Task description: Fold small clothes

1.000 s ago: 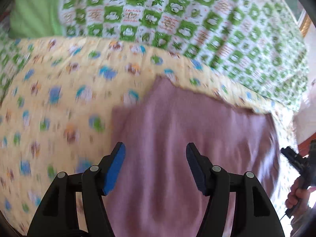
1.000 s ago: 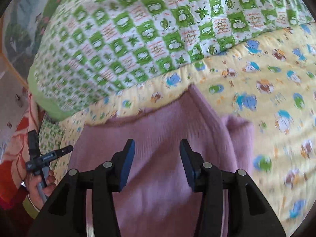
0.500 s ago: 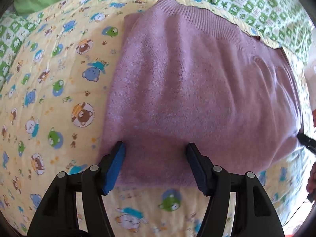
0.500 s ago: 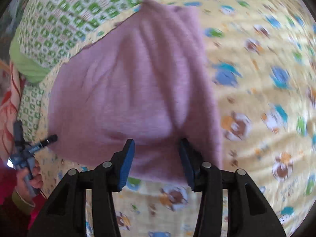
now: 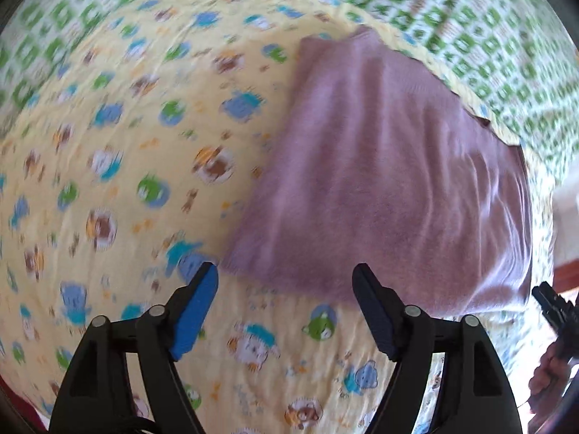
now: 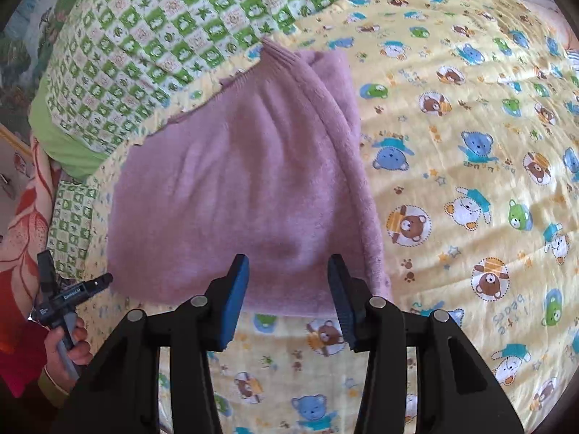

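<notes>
On the bed [image 6: 470, 115] lay a soft, light, floppy purple knit [image 6: 235, 181]; grip near hem corners. Left gripper [image 5: 286, 289] fingers were opening, empty; right gripper [image 6: 287, 275] fingers half-spread, probably empty.

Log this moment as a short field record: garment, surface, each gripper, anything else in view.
garment: mauve knit, lying folded on the quilt, ribbed edge at the far end
surface: yellow bear-print quilt; green checked blanket behind it
left gripper: jaws opening, nothing between them, just short of the knit's near edge
right gripper: open, nothing gripped, tips over the knit's near edge
hand: holds the left gripper's handle, seen at the right view's lower left
fold state: near edge lies free
</notes>
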The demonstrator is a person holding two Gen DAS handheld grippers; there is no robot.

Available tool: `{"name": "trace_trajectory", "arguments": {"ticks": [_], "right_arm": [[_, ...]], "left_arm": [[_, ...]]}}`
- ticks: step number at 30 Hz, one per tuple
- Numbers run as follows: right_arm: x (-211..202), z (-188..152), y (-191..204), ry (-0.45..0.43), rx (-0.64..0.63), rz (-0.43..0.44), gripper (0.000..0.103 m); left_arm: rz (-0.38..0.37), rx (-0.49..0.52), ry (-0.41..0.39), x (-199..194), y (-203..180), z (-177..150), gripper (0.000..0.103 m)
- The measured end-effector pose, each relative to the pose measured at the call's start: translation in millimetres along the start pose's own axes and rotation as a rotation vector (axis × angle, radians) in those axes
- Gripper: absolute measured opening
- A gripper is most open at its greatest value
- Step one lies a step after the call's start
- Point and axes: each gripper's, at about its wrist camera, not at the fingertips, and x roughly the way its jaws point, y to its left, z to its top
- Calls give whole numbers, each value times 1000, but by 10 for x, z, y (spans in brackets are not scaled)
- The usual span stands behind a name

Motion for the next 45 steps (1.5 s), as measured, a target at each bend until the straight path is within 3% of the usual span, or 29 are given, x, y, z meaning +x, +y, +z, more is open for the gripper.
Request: {"name": "trace_trajectory", "arguments": {"ticks": [5,13,16,19,21,22,23,24,28,31,35,39,41,45], "right_arm": [[0,35,241,-4,-21,42,49],[108,-26,463,32,-43,87,50],[151,-39,482,46,-40,96,50],[173,-43,487,53,-42,101,50],[192,-35,490,60,-44,103,50],[204,-25,488,62,-45,103,50],[214,-16,484,64,-45,103,50],[227,-6,477,66,-44,103,50],[254,43,445,64,-38,102,50],[254,110,406,52,-29,102,50],[257,244,320,35,-3,105,50],[284,423,279,20,6,111,50],[321,531,284,15,4,121,50],[511,730,328,49,9,173,50]], "left_arm": [[-59,-118,75,162,196,-66,77],[-181,-309,48,216,363,1,80],[-185,-370,17,259,357,35,80],[-159,-366,-19,326,254,105,78],[-135,-339,-34,378,131,190,58],[-143,-327,-35,404,81,225,32],[-191,-313,-19,434,47,259,17],[-192,-312,-19,431,3,276,14],[-170,-215,-89,232,-276,349,12],[-225,-86,-152,-12,-717,421,12],[-321,94,-177,-177,-1355,420,11],[-386,268,-126,-61,-1945,265,11],[-372,348,-84,125,-2198,137,11],[-329,412,15,535,-2406,-50,11]]}}
